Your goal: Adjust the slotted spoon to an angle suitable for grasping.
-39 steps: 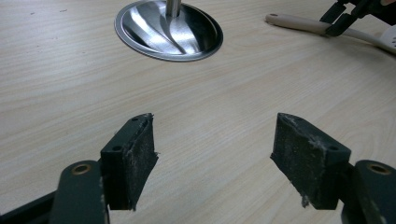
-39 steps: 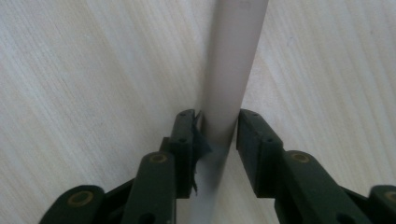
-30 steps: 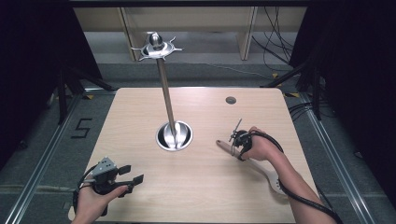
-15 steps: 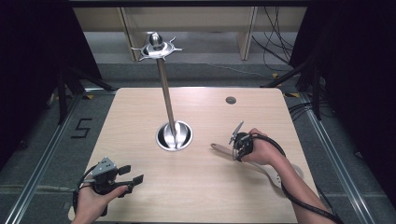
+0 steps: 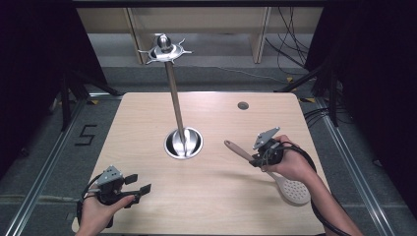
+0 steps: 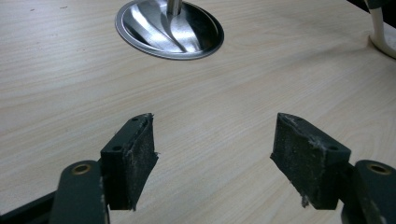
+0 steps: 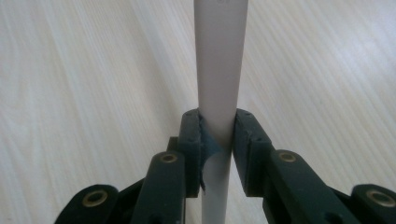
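Wooden worktop (image 5: 211, 201) carries a steel stand: round base (image 5: 183, 143) near the centre, thin pole (image 5: 174, 101) rising to a pronged top (image 5: 164, 48). Small dark hole (image 5: 243, 105) twd the far right corner. Right gripper (image 5: 259, 156), right of centre, has its jaws clamped on the pale handle of a slotted spatula (image 5: 278, 178); wooden handle end points twd the base, perforated white head lies twd the near right edge under the right hand (image 5: 290, 164). Right gripper view: handle (image 7: 218, 70) pinched betw. both pads. Left gripper (image 5: 140, 186) sits by the near left corner, jaws wide apart over bare wood; left hand (image 5: 101, 211) holds it.
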A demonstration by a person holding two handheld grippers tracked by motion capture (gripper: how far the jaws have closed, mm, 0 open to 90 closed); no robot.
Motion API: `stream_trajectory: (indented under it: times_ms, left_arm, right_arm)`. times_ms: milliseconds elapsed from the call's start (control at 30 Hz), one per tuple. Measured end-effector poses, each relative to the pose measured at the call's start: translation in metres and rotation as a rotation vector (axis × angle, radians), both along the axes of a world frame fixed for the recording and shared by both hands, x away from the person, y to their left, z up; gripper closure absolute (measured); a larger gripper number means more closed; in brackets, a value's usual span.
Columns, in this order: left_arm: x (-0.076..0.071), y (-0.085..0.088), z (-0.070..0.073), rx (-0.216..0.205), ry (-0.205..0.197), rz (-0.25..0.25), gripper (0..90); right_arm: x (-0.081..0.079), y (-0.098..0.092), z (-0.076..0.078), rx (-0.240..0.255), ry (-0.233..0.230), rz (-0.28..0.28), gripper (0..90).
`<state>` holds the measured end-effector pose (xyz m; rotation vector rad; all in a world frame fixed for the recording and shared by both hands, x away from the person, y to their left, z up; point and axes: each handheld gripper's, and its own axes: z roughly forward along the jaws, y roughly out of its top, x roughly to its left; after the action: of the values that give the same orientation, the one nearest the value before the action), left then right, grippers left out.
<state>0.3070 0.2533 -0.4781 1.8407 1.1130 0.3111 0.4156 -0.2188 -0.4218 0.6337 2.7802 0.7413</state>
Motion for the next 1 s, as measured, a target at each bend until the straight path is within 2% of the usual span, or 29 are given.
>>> stream_trajectory:
  times_ms: [100, 133, 167, 200, 233, 267, 333, 367, 400, 500, 533, 600, 667, 733, 800, 833, 933, 1000]
  left_arm:
    - [0.000, 0.000, 0.000, 0.001, -0.002, -0.002, 28.7]
    - [0.000, 0.001, 0.000, 0.001, -0.002, -0.002, 28.6]
    - [0.000, 0.000, 0.000, 0.000, -0.003, -0.001, 28.6]
    - [0.000, 0.001, 0.000, 0.004, -0.006, -0.004, 28.6]
    - [0.000, 0.001, 0.000, 0.004, -0.006, -0.004, 28.6]
    - [0.000, 0.000, 0.000, -0.010, -0.005, 0.001, 28.6]
    - [0.001, 0.000, 0.000, -0.013, -0.006, 0.004, 28.6]
    - [0.001, 0.001, 0.000, -0.004, -0.005, 0.000, 28.6]
    - [0.001, 0.001, 0.000, -0.006, -0.004, 0.002, 28.7]
    - [0.002, 0.002, 0.000, 0.004, -0.008, -0.002, 28.6]
    - [0.002, 0.002, 0.000, -0.001, -0.009, -0.006, 28.6]
    - [0.002, 0.002, 0.000, -0.001, -0.007, -0.004, 28.6]
    - [0.003, 0.001, 0.000, -0.007, -0.007, 0.002, 28.6]
    - [0.003, 0.001, 0.000, -0.015, -0.004, 0.009, 28.6]
    - [0.003, 0.001, 0.000, -0.016, -0.003, 0.011, 28.7]
    - [0.003, 0.001, 0.000, -0.016, -0.003, 0.011, 28.7]
    - [0.003, 0.003, 0.000, -0.010, -0.008, 0.008, 28.7]
    - [0.003, 0.003, 0.001, -0.011, -0.008, 0.009, 28.7]
  right_arm:
    - [-0.004, -0.001, 0.003, 0.039, -0.015, -0.005, 74.9]
    - [-0.005, -0.002, 0.005, 0.059, -0.033, 0.003, 74.9]
    - [-0.008, -0.003, 0.006, 0.072, -0.031, -0.012, 74.9]
    - [-0.011, -0.005, 0.008, 0.118, -0.044, -0.003, 75.0]
    - [-0.011, -0.005, 0.008, 0.118, -0.044, -0.003, 75.0]
    - [-0.014, -0.007, 0.011, 0.158, -0.073, -0.012, 74.9]
    - [-0.016, -0.008, 0.012, 0.171, -0.056, -0.015, 75.0]
    - [-0.016, -0.010, 0.013, 0.192, -0.087, -0.012, 75.0]
    - [-0.018, -0.012, 0.014, 0.215, -0.092, -0.022, 75.0]
    - [-0.020, -0.017, 0.017, 0.242, -0.113, -0.003, 75.0]
    - [-0.023, -0.021, 0.019, 0.260, -0.125, -0.030, 75.0]
    - [-0.024, -0.022, 0.020, 0.274, -0.128, -0.029, 75.0]
    - [-0.027, -0.025, 0.023, 0.316, -0.142, -0.040, 75.0]
    - [-0.029, -0.027, 0.024, 0.335, -0.159, -0.031, 75.0]
    - [-0.032, -0.028, 0.027, 0.350, -0.165, -0.048, 75.0]
    - [-0.032, -0.029, 0.027, 0.367, -0.186, -0.038, 75.0]
    - [-0.034, -0.031, 0.029, 0.379, -0.193, -0.054, 75.0]
    - [-0.033, -0.032, 0.028, 0.421, -0.225, -0.061, 75.0]
